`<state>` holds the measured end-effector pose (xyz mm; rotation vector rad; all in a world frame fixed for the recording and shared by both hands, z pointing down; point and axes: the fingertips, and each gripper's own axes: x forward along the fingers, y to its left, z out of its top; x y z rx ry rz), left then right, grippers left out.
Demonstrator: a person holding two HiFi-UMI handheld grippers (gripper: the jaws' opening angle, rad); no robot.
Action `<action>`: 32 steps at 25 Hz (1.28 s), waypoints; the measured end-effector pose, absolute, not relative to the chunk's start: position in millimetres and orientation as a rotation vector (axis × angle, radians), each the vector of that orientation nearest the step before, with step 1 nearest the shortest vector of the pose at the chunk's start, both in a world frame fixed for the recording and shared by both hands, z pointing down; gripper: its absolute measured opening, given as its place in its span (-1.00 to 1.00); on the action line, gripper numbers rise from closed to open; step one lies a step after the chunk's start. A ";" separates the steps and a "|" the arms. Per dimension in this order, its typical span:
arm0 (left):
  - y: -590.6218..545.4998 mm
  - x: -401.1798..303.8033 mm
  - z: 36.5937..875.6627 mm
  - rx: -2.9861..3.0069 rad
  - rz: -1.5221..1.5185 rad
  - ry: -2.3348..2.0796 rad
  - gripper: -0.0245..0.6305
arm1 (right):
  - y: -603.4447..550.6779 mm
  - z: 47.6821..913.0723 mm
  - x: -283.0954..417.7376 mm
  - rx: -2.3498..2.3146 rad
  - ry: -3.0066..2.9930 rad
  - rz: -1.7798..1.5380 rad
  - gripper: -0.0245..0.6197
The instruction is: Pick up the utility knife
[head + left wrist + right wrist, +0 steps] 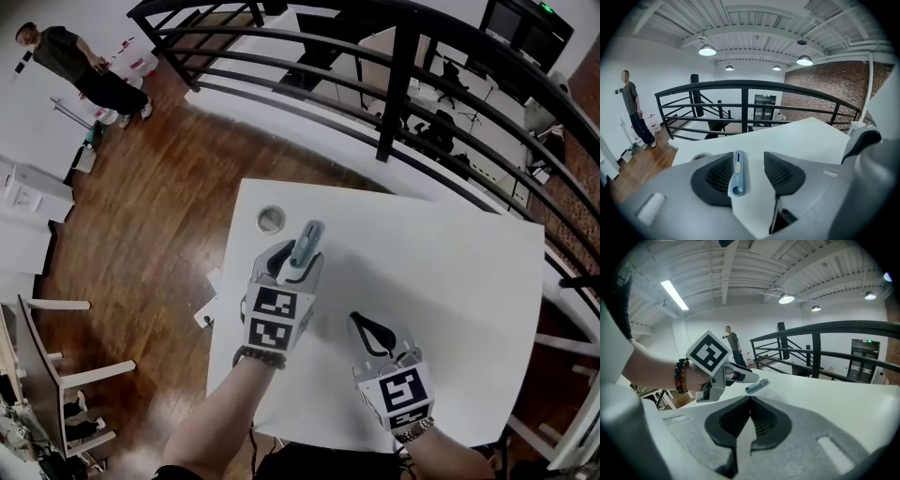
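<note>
Holds right gripper (750,416) clenched nearest the body, tips pressed together on nothing. Holds left gripper (747,171) ahead and to its left, released, jaws spread wide. Finds utility knife (737,172) flat on white table (450,281) between those jaws, nearer the left jaw, lengthwise along them, ungripped. Shows round roll (271,219) just past left gripper's tips, leftward. Shows black railing (403,84) beyond table, person (80,70) far off left.

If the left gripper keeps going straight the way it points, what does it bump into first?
Most likely the utility knife: it lies on the table right between the open jaws of the left gripper. Depth is hard to judge, so the tips might touch the table first.
</note>
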<state>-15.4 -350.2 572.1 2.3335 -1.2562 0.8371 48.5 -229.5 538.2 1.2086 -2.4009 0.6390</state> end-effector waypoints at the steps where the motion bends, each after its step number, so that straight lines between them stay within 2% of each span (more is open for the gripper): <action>1: -354.7 -14.0 578.0 2.328 0.851 -1.255 -0.27 | -231.9 541.1 49.8 1.210 -2.401 0.646 -0.95; 17: -378.9 -12.8 633.5 2.203 0.995 -1.214 -0.25 | -241.4 566.0 59.7 1.207 -2.397 0.721 -0.95; 22: -377.7 -8.0 632.8 2.198 0.988 -1.178 -0.41 | -243.0 565.5 61.6 1.214 -2.396 0.722 -0.95; 32: -374.6 -7.2 617.1 2.227 0.973 -1.185 -0.44 | -242.2 554.7 59.9 1.230 -2.415 0.700 -0.95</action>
